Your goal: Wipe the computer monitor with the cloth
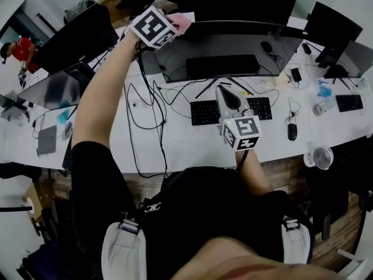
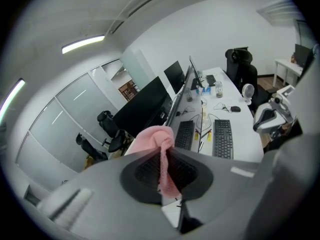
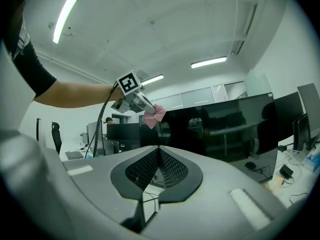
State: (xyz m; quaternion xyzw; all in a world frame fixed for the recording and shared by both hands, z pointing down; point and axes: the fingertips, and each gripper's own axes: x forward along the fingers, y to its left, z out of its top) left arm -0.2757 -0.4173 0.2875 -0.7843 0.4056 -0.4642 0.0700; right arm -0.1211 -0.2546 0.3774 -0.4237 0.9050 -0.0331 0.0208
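The curved black monitor (image 1: 233, 42) stands at the back of the white desk (image 1: 180, 139). My left gripper (image 1: 168, 27) is raised at the monitor's top left corner and is shut on a pink cloth (image 1: 180, 23). In the left gripper view the cloth (image 2: 161, 139) bunches above the closed jaws and a strip of it runs down between them. My right gripper (image 1: 225, 93) hovers low over the desk in front of the monitor, shut with nothing in it. Its view looks up at the dark screen (image 3: 225, 129), the left gripper (image 3: 134, 98) and the cloth (image 3: 153, 115).
Two keyboards (image 1: 205, 111) (image 1: 221, 66), a mouse (image 1: 292, 132), a small fan (image 1: 321, 156) and loose cables (image 1: 145, 107) lie on the desk. Other monitors (image 1: 78, 37) stand left and right. A person in red (image 1: 17, 50) is far left.
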